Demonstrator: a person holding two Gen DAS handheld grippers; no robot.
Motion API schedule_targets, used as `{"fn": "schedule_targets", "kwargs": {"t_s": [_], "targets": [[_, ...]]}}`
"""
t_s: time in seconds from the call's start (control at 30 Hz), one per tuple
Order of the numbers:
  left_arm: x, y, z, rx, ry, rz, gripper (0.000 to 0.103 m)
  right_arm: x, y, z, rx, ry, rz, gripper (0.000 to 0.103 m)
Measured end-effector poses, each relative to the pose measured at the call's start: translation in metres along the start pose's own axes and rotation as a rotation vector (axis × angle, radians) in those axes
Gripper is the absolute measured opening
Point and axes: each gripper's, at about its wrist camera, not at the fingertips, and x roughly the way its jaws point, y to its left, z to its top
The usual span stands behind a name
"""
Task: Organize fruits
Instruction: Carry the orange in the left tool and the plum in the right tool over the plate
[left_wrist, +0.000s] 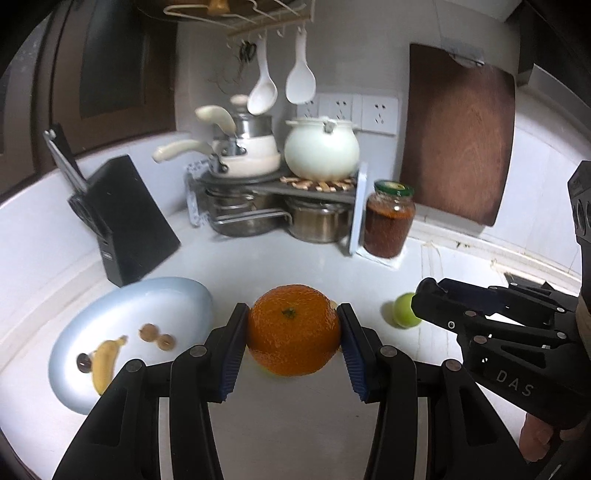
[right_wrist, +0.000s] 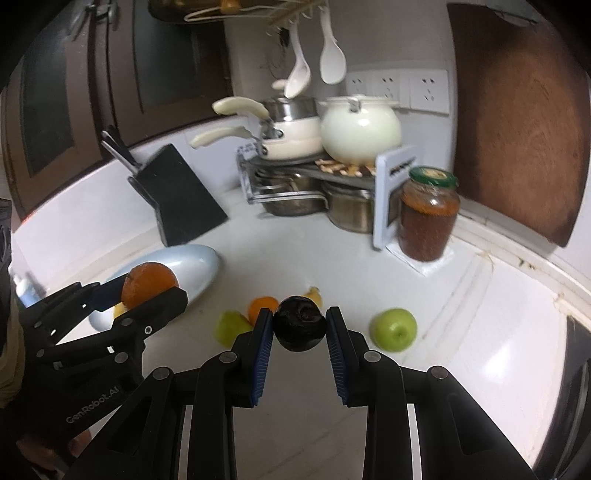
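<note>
My left gripper (left_wrist: 293, 332) is shut on a large orange (left_wrist: 293, 330) and holds it above the white counter, right of a pale blue plate (left_wrist: 147, 306). The plate holds a small banana (left_wrist: 105, 360), two brown round fruits (left_wrist: 157, 335) and a dark fruit (left_wrist: 84, 362). My right gripper (right_wrist: 299, 330) is shut on a dark purple plum (right_wrist: 300, 328). On the counter beyond it lie a green apple (right_wrist: 394, 329), a small orange (right_wrist: 261, 307), a yellow-green fruit (right_wrist: 231, 326) and a small yellow fruit (right_wrist: 314, 294). The left gripper with the orange (right_wrist: 149, 282) shows in the right view.
A black knife block (left_wrist: 129, 221) stands behind the plate. A metal rack (left_wrist: 273, 199) with pots and a white kettle fills the corner. A glass jar (left_wrist: 388, 221) with a green lid stands beside it. A wooden cutting board (left_wrist: 458, 136) leans on the wall.
</note>
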Motion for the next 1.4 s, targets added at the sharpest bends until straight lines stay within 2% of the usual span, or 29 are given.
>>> {"fn": "schedule_targets", "kwargs": {"t_s": [0.37,0.63,1.4], "targets": [[-0.029,0.029,0.007,-0.028,-0.064,0.074,0.047,-0.004,0.034,0.019,-0.036,-0.058,0.074,0.03],[-0.039,0.053,0.006,-0.053,-0.079,0.134,0.047,0.002,0.058,0.029,-0.066,-0.083,0.131,0.03],[-0.055,0.12,-0.004,-0.115,-0.084,0.328,0.047,0.049,0.127,0.047,-0.14,-0.065,0.266,0.03]]}}
